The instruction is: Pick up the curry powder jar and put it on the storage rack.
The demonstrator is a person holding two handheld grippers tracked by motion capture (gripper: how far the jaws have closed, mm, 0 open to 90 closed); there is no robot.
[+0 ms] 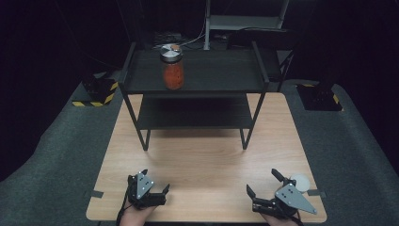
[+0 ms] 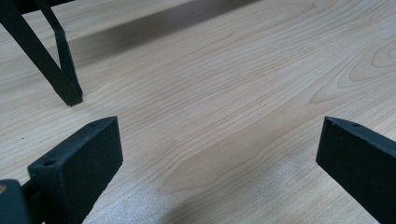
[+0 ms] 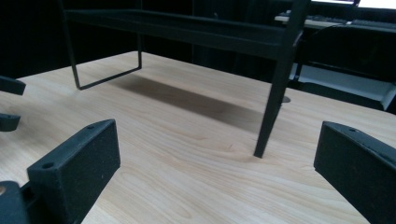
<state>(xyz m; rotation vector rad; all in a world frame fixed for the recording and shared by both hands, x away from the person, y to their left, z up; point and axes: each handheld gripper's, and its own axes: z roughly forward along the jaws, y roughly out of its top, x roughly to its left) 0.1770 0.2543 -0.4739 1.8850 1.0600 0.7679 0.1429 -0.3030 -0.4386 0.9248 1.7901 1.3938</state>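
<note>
Up top, red-filled jar [image 1: 172, 66], silver-lidded.

Table [image 1: 207, 160]: pale wood-grain top, smooth, slight sheen. Shelf [image 1: 197, 77] beyond both claws: matt black metal. Jar [image 1: 172, 68] on it: clear glass, shiny metal lid. Claw jaws: matt black, grainy plastic.

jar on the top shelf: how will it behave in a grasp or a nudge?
The jar looks like glass, so probably stiff, smooth and breakable. It looks full of red contents, so likely heavy for its size. Standing upright and taller than wide on the shelf, a high push may tip it.
</note>
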